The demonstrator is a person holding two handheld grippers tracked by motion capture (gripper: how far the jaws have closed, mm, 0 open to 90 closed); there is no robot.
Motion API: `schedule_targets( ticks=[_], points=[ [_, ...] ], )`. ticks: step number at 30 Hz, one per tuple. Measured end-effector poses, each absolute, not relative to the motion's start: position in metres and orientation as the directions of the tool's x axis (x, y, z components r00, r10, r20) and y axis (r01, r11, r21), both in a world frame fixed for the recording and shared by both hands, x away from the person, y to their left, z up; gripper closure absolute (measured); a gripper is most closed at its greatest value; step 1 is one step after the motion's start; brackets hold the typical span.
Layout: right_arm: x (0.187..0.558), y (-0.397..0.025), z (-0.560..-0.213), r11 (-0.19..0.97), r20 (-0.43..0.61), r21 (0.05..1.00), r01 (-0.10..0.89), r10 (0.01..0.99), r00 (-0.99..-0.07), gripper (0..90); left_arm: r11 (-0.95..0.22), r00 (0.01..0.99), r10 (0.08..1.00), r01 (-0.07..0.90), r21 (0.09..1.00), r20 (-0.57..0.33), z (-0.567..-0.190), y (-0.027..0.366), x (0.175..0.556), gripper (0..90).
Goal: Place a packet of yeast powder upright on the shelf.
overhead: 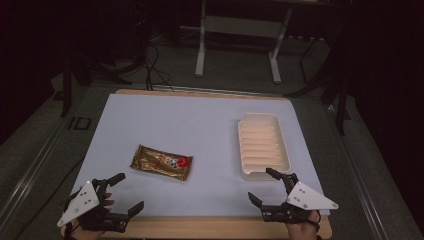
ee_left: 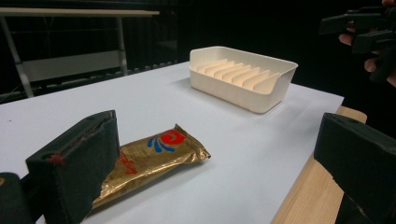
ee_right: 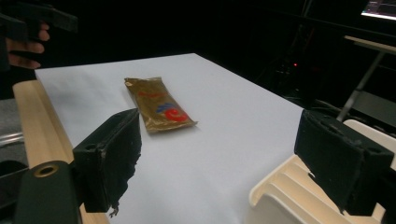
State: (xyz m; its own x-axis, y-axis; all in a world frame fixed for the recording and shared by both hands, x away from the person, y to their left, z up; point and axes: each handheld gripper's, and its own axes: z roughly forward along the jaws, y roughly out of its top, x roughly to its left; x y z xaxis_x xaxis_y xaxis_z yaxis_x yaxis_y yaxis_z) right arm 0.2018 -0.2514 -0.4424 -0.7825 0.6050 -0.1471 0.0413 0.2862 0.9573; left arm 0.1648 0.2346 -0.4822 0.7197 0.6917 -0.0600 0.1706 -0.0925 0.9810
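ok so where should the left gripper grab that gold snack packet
Probably across the narrow width at the middle of the gold packet, coming straight down. It lies flat on the white table cover, long axis roughly left to right, so the long edges give the jaws the shortest span. The open left gripper is nearest.

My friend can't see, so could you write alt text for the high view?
A gold snack packet and a cream ribbed tray lie apart on a white table. Near its front edge, two hand-held black tongs, left and right, hover open.
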Motion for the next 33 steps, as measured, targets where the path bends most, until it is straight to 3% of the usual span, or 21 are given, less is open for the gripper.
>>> schedule_targets(
  ticks=[5,8,22,27,33],
  points=[
    [0.202,-0.251,-0.442,0.291,-0.142,0.955,0.053,0.609,-0.780,14.7,-0.102,0.732,0.680,0.160,0.982,-0.049,-0.481,0.232,0.164,1.2],
    [0.203,-0.251,-0.440,0.277,-0.082,0.954,0.115,0.610,-0.788,14.7,-0.102,0.747,0.663,0.150,0.984,-0.045,-0.480,0.229,0.163,1.2],
    [0.196,-0.246,-0.434,0.304,-0.130,0.950,0.078,0.606,-0.785,14.4,-0.096,0.735,0.677,0.114,0.989,-0.019,-0.459,0.221,0.162,1.3],
    [0.195,-0.245,-0.432,0.296,-0.136,0.953,0.067,0.614,-0.777,14.4,-0.089,0.696,0.715,0.188,0.978,-0.068,-0.451,0.221,0.172,1.3],
    [0.195,-0.244,-0.431,0.279,-0.114,0.957,0.075,0.601,-0.791,13.7,-0.085,0.659,0.748,0.210,0.974,-0.077,-0.440,0.223,0.186,1.3]
  ],
)
